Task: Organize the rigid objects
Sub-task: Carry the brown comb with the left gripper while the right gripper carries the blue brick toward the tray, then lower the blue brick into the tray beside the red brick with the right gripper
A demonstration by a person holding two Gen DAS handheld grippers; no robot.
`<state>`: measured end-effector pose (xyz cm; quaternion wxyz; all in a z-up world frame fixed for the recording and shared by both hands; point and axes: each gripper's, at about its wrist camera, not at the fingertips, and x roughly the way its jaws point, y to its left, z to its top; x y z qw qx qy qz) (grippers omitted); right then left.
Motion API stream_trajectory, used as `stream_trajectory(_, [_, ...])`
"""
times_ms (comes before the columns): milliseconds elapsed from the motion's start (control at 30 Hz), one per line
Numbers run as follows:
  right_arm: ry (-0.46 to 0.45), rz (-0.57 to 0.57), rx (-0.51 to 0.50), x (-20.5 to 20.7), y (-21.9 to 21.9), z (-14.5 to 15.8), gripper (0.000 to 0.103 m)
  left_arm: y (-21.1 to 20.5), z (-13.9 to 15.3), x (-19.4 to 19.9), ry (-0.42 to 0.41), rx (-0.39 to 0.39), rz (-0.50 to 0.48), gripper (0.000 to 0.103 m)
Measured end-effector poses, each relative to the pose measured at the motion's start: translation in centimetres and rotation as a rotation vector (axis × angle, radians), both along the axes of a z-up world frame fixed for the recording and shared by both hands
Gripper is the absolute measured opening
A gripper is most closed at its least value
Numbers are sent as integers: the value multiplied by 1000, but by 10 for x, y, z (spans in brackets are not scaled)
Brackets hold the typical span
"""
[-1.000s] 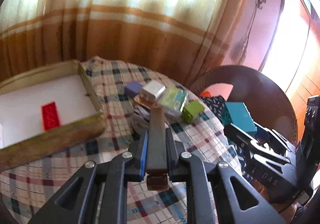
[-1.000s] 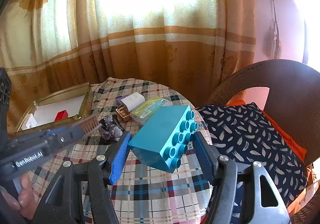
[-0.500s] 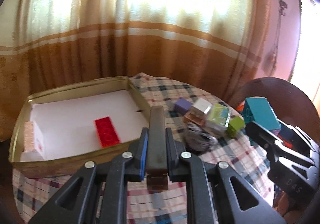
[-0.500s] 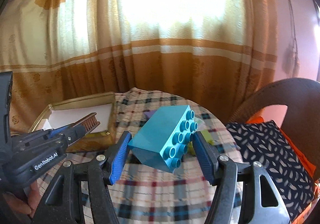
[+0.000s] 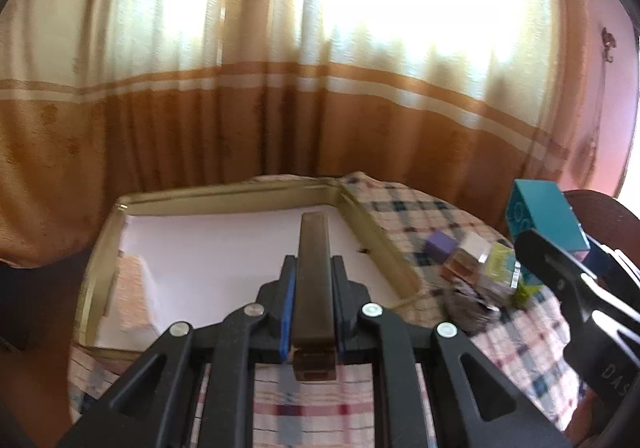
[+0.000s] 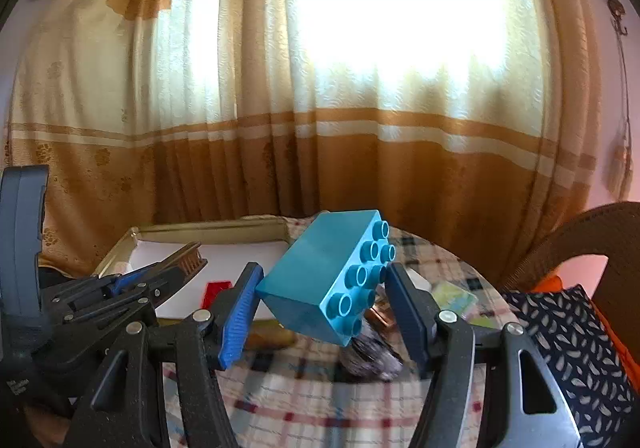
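**Both grippers loaded above the tin tray**

At the far left, the shallow gold-coloured metal tray (image 5: 372, 226) lined with white paper sits on the bench, which is covered by a plaid cloth (image 5: 404, 203). A pale pink textured block (image 5: 130, 290) lies against the tray's left wall. In the right wrist view a flat red studded brick (image 6: 214, 290) shows on the white liner, partly hidden behind the right gripper's blue pad.

The left gripper (image 5: 312, 280) is clenched on a long dark-brown rectangular bar (image 5: 314, 264), which sticks forward past the fingertips and hangs over the tray's white liner. In the right wrist view the bar's ribbed end shows at the left, over the tray.

Right of the tray, on the cloth, lies a loose cluster: a small purple cube (image 5: 440, 246), a white-topped block with a copper-coloured base (image 5: 466, 258), a clear box with a yellow-green label (image 5: 498, 268) and a dark crumpled foil-like lump (image 5: 466, 304). They are blurred and packed close; which ones touch cannot be told.

Furthest right, the right gripper (image 6: 322, 296) grasps a large teal plastic brick with eight studs (image 6: 320, 268), tilted, studs facing the right-hand finger, held in the air near the tray's right corner.
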<state>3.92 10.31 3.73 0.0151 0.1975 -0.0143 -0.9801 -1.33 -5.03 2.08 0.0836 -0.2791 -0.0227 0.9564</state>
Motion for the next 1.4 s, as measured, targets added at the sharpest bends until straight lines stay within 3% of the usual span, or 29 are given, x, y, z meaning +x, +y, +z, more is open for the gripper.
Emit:
stream_trajectory(200, [24, 11, -2, -17, -21, -6, 65, -17, -5, -8, 17, -46, 95, 14])
stream_trajectory(500, [40, 8, -1, -41, -44, -23, 65, -47, -17, -25, -3, -52, 200, 14])
stream_trajectory(1400, [47, 26, 95, -79, -70, -48, 65, -56, -35, -44, 48, -155, 340, 14])
